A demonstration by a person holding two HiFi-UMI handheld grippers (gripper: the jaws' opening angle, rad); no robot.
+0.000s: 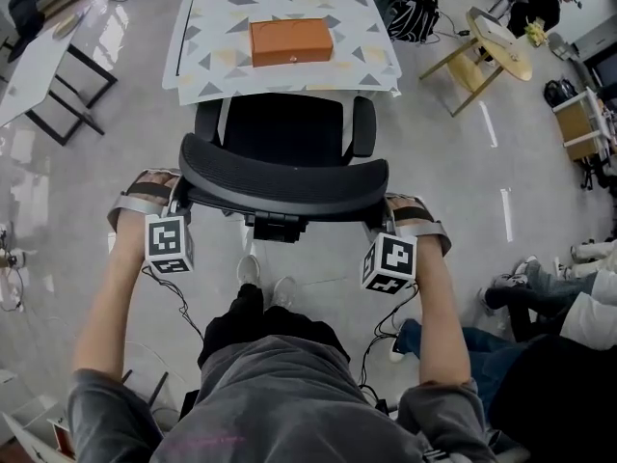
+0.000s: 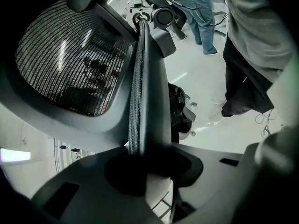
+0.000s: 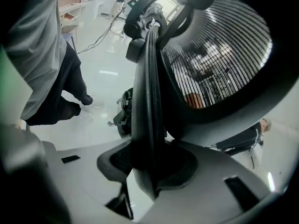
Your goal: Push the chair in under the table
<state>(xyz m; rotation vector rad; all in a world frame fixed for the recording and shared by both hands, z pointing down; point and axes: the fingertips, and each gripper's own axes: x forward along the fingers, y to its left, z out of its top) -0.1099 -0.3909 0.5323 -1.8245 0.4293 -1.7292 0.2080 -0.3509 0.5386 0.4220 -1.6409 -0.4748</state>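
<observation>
In the head view a black office chair (image 1: 284,128) faces the table (image 1: 207,70), which has a patterned cloth; the front of its seat is under the table edge. My left gripper (image 1: 179,197) is shut on the left end of the mesh backrest (image 1: 284,177), and my right gripper (image 1: 386,206) on the right end. The left gripper view shows the backrest's edge (image 2: 140,101) running down between the left gripper's (image 2: 145,171) jaws. In the right gripper view the backrest rim (image 3: 149,78) is likewise clamped in the right gripper (image 3: 149,167).
An orange box (image 1: 290,41) lies on the table. A wooden side table (image 1: 487,51) and a black backpack (image 1: 413,15) stand at the upper right. A white table (image 1: 39,66) is at the left. People sit at the right (image 1: 549,297). My shoes (image 1: 260,278) are behind the chair.
</observation>
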